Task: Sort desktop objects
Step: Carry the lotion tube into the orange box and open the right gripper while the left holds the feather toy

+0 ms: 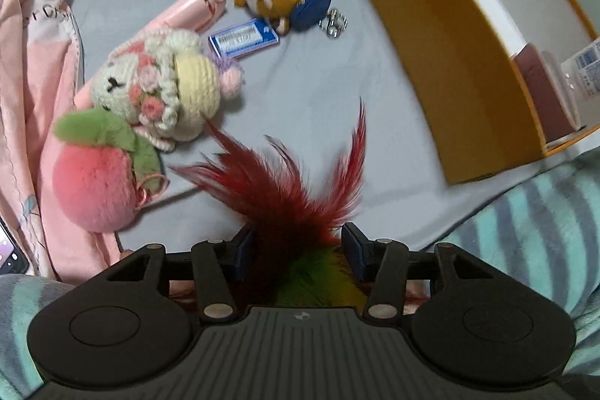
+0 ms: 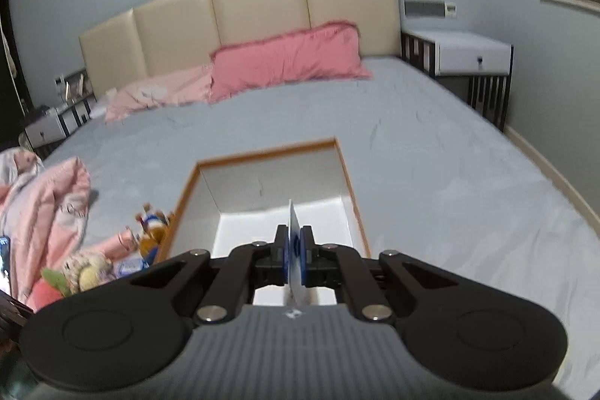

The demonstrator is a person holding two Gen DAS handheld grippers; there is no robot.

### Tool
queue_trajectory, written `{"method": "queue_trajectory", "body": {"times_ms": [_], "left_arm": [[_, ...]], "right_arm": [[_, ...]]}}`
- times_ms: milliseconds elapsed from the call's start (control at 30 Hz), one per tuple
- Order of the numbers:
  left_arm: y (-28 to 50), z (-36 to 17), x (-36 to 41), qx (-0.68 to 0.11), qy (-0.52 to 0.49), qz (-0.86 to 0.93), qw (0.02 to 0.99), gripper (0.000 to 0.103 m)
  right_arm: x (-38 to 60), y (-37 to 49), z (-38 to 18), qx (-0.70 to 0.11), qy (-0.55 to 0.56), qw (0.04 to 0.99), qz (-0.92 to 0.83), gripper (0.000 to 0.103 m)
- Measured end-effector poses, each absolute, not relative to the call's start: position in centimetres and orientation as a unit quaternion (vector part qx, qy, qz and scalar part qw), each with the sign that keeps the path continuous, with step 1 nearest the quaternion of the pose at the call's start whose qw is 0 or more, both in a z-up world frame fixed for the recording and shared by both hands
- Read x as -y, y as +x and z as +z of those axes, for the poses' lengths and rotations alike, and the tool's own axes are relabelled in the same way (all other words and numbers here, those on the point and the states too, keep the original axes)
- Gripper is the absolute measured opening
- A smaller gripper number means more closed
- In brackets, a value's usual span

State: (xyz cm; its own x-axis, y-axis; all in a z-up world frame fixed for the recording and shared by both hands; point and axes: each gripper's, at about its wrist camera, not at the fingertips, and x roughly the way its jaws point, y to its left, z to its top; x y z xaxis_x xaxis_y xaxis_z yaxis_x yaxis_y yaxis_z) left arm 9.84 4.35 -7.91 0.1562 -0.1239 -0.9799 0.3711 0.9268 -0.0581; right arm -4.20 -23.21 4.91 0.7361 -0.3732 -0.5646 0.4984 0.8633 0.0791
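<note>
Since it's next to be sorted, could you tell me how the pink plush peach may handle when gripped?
The peach looks fluffy, so it would probably squash between the fingers. It seems light. Being round, it might roll if nudged, though its green leaf may check that.

The right gripper [image 2: 295, 242] sits low in the frame's middle, its jaws closed on a thin white card [image 2: 293, 223] held edge-on. Just beyond it an open box [image 2: 187, 192] with an orange rim and white inside rests on the grey bed [image 2: 431, 145]. At lower left lie plush toys [image 2: 86, 268] and a pink quilt [image 2: 48, 197]. Pink pillows [image 2: 285, 60] lean against the beige headboard [image 2: 258, 2] in the upper middle.
</note>
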Motion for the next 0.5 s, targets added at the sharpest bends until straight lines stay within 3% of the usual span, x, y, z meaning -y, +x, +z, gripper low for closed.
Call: {"method": "queue_trajectory", "body": {"times_ms": [67, 133, 300, 500], "left_arm": [[9.9, -8.3, -4.5, -0.636, 0.098, -0.16, 0.749, 0.056], [9.9, -8.4, -4.7, -0.639, 0.096, -0.155, 0.747, 0.042], [10.1, -8.6, -5.3, -0.638, 0.079, -0.149, 0.751, 0.022], [9.5, -7.4, -6.2, -0.614, 0.056, -0.157, 0.772, 0.013]], "right_arm": [[23.6, -3.6, 3.8, -0.294, 0.115, 0.919, -0.234, 0.005], [24.0, -3.3, 2.7, -0.314, 0.114, 0.913, -0.236, 0.005], [23.9, -2.4, 1.3, -0.348, 0.118, 0.903, -0.223, 0.005], [24.0, -2.0, 1.3, -0.38, 0.134, 0.89, -0.212, 0.006]]}}
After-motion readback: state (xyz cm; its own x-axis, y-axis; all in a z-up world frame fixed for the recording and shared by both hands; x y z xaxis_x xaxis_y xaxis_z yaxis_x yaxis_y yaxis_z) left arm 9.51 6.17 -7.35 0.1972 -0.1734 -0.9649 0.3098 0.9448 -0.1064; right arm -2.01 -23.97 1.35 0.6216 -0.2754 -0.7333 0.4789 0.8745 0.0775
